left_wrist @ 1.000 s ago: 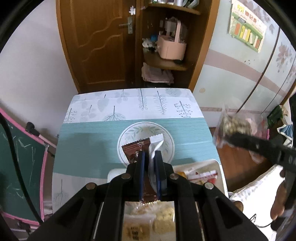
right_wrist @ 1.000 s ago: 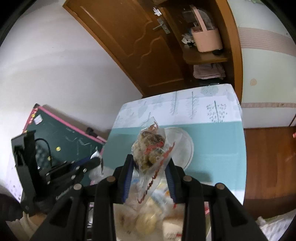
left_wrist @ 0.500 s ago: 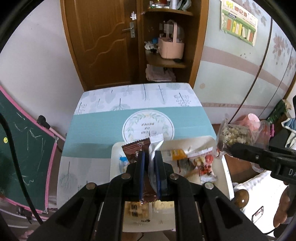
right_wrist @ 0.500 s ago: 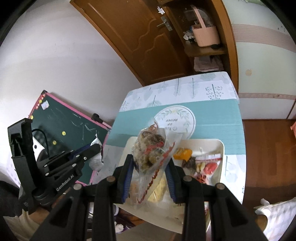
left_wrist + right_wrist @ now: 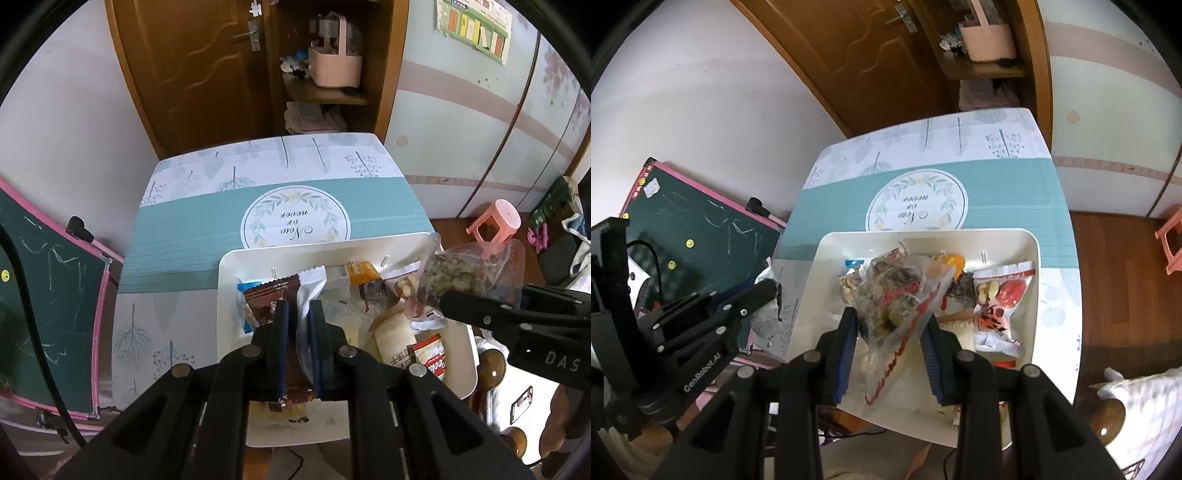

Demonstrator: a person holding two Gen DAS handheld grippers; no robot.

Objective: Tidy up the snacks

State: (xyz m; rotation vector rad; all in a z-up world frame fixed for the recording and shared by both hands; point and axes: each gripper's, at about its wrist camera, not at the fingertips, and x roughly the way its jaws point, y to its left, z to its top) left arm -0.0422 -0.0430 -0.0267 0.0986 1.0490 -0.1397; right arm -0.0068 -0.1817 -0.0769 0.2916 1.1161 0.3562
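The left gripper [image 5: 297, 306] is clamped tight on a brown packet [image 5: 266, 301] and a white packet [image 5: 312, 286]; the right gripper [image 5: 890, 325] pinches a clear nut bag [image 5: 897, 295]. Both hang over the white tray [image 5: 1032, 254], which is crowded with loose snacks, so sorting looks barely begun. At twelve o'clock of the tray, the teal tablecloth [image 5: 184, 236] lies bare, offering room; the tray's six o'clock rim overhangs the table edge.

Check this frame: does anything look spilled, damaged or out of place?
Nothing spilled or torn. The snacks lie in a jumbled, overlapping heap in the white tray. The left tool grips a brown wrapper; the right tool holds a clear snack bag.
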